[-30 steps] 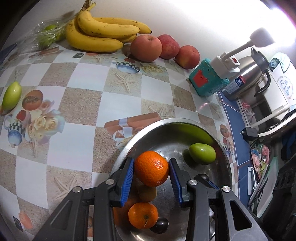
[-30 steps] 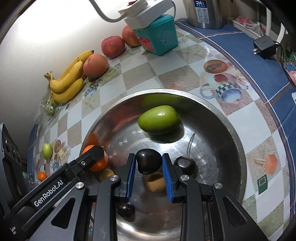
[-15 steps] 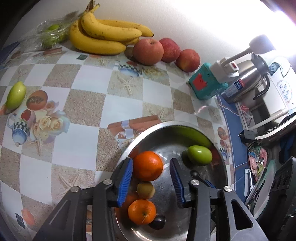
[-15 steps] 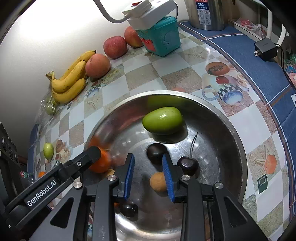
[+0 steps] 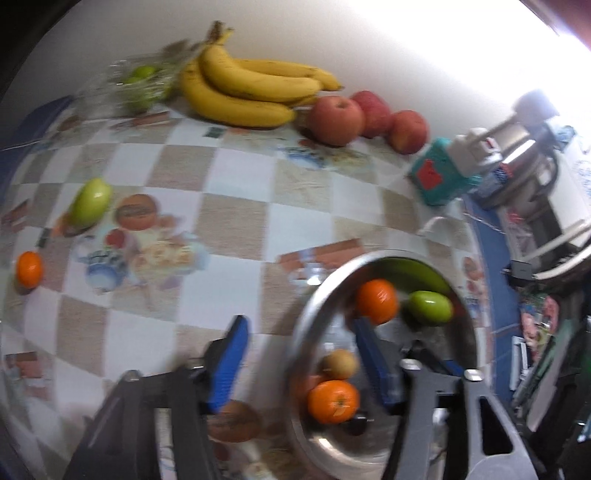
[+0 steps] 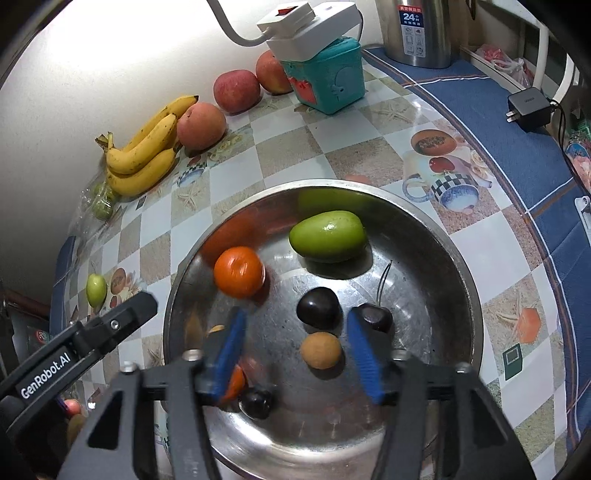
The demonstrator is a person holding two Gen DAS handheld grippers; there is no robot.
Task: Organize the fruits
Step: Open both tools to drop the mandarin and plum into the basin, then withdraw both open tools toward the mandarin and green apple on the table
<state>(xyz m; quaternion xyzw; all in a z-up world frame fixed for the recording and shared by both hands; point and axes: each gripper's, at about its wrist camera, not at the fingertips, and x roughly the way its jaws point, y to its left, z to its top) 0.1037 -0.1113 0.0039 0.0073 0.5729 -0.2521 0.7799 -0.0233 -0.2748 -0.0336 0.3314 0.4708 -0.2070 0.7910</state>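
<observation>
A steel bowl (image 6: 458, 258) holds an orange (image 6: 239, 272), a green mango (image 6: 328, 236), a dark plum (image 6: 318, 306), a brown round fruit (image 6: 320, 350) and more small fruit. My right gripper (image 6: 297, 350) is open and empty above the bowl's near side. My left gripper (image 5: 301, 360) is open and empty over the bowl's left rim (image 5: 306, 317); it also shows in the right wrist view (image 6: 140, 302). The bowl's orange (image 5: 376, 301) and mango (image 5: 430, 310) lie beyond it. A second orange (image 5: 334, 400) lies nearer.
On the checked tabletop lie a green mango (image 5: 90, 203), a loose orange (image 5: 29, 269), bananas (image 5: 251, 88) and three apples (image 5: 336, 120) along the wall. A teal box (image 6: 328, 81) with a power strip, a kettle (image 6: 421, 29) and a charger (image 6: 528, 107) stand right.
Both grippers let go of their fruit and opened wide. The orange rolled deeper into the bowl; the plum rests on its bottom. The left gripper swung left, the right drew back.
</observation>
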